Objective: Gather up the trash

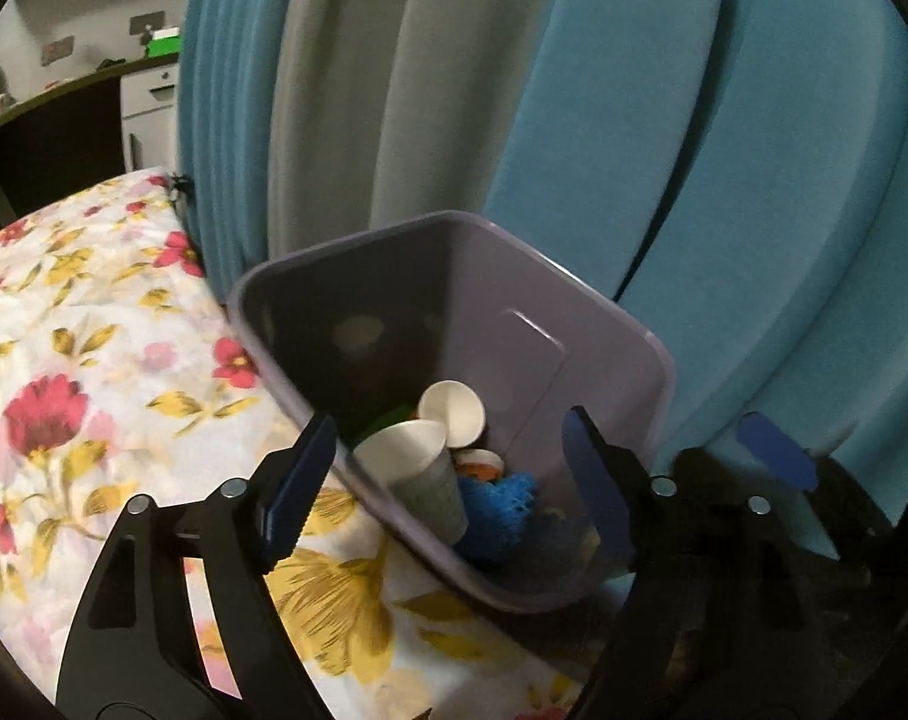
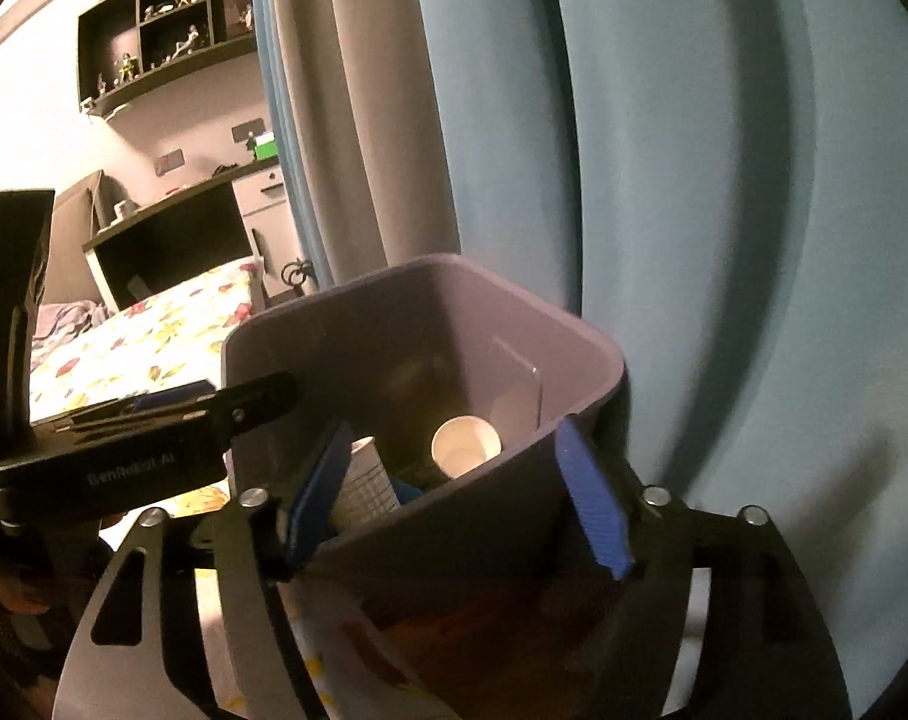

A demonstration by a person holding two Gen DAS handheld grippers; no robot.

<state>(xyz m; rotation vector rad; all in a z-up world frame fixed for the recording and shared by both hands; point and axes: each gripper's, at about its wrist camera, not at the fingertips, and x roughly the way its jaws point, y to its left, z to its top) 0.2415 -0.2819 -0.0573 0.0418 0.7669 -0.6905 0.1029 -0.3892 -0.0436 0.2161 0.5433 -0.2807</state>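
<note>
Purple plastic walled the bin [image 1: 598, 360] standing against the blue curtain [image 1: 724, 150] beside the floral bed [image 1: 94, 360], and paper cups [image 1: 451, 411] and a blue crumpled scrap [image 1: 499, 507] already lay inside it. Both the left hand-held gripper [image 1: 448, 492] and the right hand-held gripper [image 2: 460, 498] hung over its mouth with jaws apart and nothing between them. The drop-off step looked done, so I judged the next move called for drawing back to seek more trash.
</note>
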